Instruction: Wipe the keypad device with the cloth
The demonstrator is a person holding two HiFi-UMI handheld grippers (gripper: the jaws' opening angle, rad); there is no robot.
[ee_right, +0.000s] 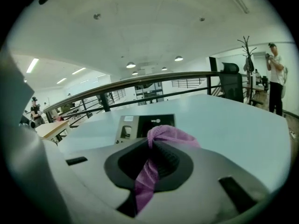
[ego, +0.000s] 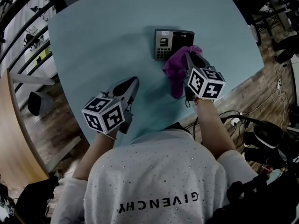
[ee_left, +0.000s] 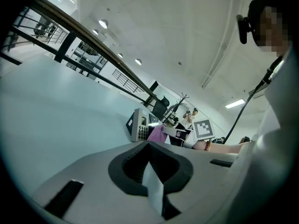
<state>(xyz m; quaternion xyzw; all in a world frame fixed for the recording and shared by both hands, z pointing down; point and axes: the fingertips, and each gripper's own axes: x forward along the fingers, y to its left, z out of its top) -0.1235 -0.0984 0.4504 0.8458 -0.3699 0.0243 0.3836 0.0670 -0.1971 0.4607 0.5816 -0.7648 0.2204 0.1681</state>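
The dark keypad device [ego: 172, 43] lies flat on the pale blue table [ego: 103, 36], towards its far side. My right gripper [ego: 190, 56] is shut on a purple cloth [ego: 179, 70]. The cloth bunches at the device's near right corner and hangs down towards me. In the right gripper view the cloth [ee_right: 169, 135] sticks out past the right gripper [ee_right: 156, 144], with the keypad device [ee_right: 140, 125] just beyond. My left gripper [ego: 135, 80] hovers to the left, nearer to me, shut and holding nothing. The left gripper view shows the left gripper [ee_left: 149, 147], the device [ee_left: 138, 125] and the cloth [ee_left: 157, 134] farther off.
The table's curved edge [ego: 254, 64] runs close on the right, with cables and chair bases [ego: 266, 134] on the wooden floor. A railing [ee_right: 140, 80] runs behind the table. A person [ee_right: 274, 76] stands far off beside a coat stand.
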